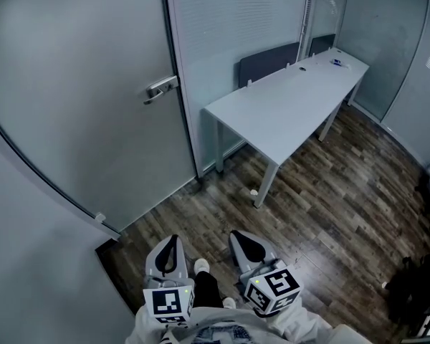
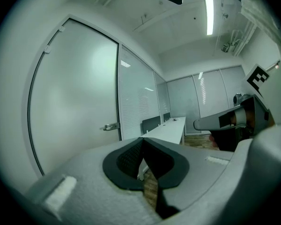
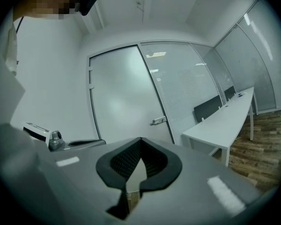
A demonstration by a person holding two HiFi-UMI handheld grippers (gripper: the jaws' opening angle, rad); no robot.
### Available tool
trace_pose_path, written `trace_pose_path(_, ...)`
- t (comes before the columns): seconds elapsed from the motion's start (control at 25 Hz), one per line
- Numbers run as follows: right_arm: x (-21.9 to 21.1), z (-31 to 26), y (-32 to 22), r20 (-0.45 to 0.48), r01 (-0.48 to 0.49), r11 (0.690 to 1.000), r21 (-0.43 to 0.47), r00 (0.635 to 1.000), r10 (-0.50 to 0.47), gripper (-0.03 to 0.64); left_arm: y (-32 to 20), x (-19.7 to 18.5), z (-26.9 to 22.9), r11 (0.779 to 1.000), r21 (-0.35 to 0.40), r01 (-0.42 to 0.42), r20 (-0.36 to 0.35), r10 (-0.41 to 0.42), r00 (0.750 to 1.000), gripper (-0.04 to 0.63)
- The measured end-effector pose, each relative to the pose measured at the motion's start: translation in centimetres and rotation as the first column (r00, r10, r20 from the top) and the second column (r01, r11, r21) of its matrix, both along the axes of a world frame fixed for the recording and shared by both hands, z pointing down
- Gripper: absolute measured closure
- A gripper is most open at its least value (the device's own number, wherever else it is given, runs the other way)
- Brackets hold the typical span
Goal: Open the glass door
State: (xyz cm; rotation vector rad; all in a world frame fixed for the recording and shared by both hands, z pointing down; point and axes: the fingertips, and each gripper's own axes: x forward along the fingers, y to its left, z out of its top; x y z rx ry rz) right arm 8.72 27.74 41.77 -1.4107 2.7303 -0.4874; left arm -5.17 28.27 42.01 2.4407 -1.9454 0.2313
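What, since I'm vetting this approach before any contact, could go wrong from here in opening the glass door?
Both the left hand-held gripper and right hand-held gripper have jaws together and stand well short of the lever handle; reaching it shut, one would likely bump it rather than grip. The handle is slim, so a grip may slip onto the glass door.

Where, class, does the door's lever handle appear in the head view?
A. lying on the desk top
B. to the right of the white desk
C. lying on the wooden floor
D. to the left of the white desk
D: the lever handle is mounted on the glass door, left of the white desk.
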Motion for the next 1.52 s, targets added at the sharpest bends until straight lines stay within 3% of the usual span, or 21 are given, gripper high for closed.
trace_pose_path(0.52, -4.0, 1.4, -10.1, -0.028, -0.001, 0.999, -0.045, 1.0, 0.0, 0.612, -10.9, -3.6, 1.6, 0.999, -0.04, -0.016, -0.03, 0.015, 0.999, 0.591)
trace_pose_path(1.16, -14.9, -0.3, -25.3, -0.08, 0.035, 0.999, -0.019, 0.996, -0.037, 0.612, -26.1, -15.1, -0.4, 1.0, 0.012, 0.001, -0.04, -0.001, 0.999, 0.591)
trace_pose_path(1.32, -15.3, -0.1, -27.2, -0.101, 0.04, 0.999, -0.029, 0.994, -0.043, 0.612, -27.7, -15.5, 0.3, 1.0, -0.011, 0.008, -0.074, -0.009, 0.997, 0.591)
trace_pose_path(1.52, -15.2, 0.0, -30.7, -0.1, 0.049, 0.999, -0.023, 0.994, -0.051, 0.612, -31.0, -15.3, 0.6, 1.0, -0.005, 0.019, -0.065, -0.019, 0.998, 0.591)
